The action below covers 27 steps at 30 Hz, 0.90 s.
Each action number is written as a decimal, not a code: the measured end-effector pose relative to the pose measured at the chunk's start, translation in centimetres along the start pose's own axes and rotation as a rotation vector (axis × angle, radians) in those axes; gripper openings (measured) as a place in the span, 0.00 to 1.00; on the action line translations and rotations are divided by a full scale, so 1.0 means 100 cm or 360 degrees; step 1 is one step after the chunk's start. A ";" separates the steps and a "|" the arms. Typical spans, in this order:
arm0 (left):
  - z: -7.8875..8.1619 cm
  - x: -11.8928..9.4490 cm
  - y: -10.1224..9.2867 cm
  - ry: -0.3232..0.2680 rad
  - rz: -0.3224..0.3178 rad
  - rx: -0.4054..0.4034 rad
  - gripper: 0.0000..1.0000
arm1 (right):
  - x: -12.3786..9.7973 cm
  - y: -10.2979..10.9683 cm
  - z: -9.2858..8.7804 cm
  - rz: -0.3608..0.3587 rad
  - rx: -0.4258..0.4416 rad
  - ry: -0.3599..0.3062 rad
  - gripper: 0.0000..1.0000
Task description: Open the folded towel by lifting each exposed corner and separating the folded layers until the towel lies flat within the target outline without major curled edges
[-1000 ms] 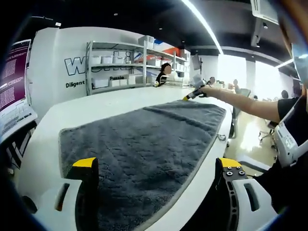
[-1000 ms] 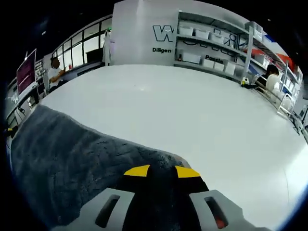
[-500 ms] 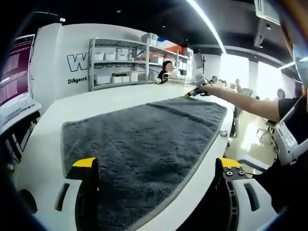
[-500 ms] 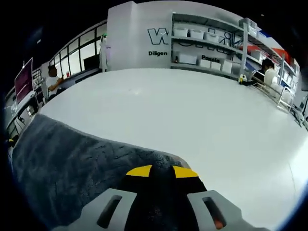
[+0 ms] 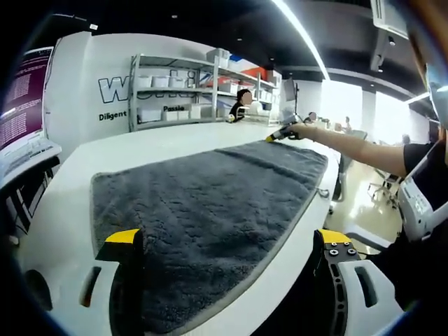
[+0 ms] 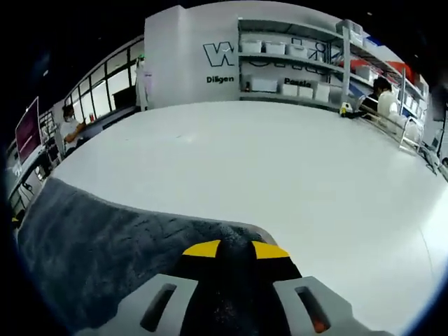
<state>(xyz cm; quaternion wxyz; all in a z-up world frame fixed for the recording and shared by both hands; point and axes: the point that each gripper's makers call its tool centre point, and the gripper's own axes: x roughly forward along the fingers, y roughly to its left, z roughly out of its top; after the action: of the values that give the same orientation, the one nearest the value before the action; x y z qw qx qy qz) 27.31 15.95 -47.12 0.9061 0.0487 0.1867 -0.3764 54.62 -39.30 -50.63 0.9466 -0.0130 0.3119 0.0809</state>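
One grey towel [image 5: 210,210] spread on a white table [image 5: 175,143], long side running away from the left gripper [image 5: 227,241]. Near edge between that gripper's two yellow-tipped jaws, which stand wide apart, holding nothing. Pale hem along the towel's right side, close to the table edge there. Surface mostly smooth, faint creases across the pile; no second layer visible from this side. Far right corner pinched by the right gripper [image 5: 280,134], seen at the end of an outstretched bare forearm [image 5: 357,150] (dark short sleeve behind it).

Right gripper view: same towel [image 6: 105,245] filling the lower left, edge curving from left toward the right gripper [image 6: 229,248]. Yellow tips drawn together, dark towel fabric bunched between and just over them, so clamped on the corner. Corner slightly humped at the tips, rest lying against the table [image 6: 315,175]. Bare white tabletop beyond, wide and glossy. No outline marks discernible on the table in either view.

Background, left gripper view: metal shelves [image 5: 189,87] with white bins against a white wall with dark lettering [image 5: 119,89]; person [image 5: 241,105] beside the shelves; screen with purple display [image 5: 21,98] at far left; ceiling light strip [image 5: 297,35]; bright windows [image 5: 339,101] at right. Right gripper view: person seated at a desk [image 6: 70,120] far left.
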 end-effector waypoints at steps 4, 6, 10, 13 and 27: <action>0.001 -0.002 0.002 -0.0013 0.0006 -0.0010 0.99 | -0.007 0.001 0.002 0.0007 0.0026 -0.0049 0.23; 0.003 -0.005 0.003 -0.0023 0.0010 -0.0011 0.99 | -0.014 -0.001 0.004 -0.0028 0.0008 -0.0082 0.35; 0.004 -0.010 0.007 -0.0027 0.0043 -0.0016 0.99 | -0.034 0.004 0.000 -0.0023 -0.0061 -0.0056 0.44; 0.004 -0.014 0.007 -0.0035 0.0045 -0.0017 0.99 | -0.047 0.012 -0.007 0.0036 -0.0064 -0.0016 0.54; 0.001 -0.024 0.015 -0.0054 0.0097 -0.0091 0.99 | -0.125 0.068 -0.046 0.0301 -0.0132 0.0013 0.93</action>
<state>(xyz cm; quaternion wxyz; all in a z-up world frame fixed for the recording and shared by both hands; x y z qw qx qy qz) 26.80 18.59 -46.16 0.9212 0.0222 0.1805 -0.3439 40.89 -34.72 -46.70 0.9321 -0.0230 0.3118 0.1827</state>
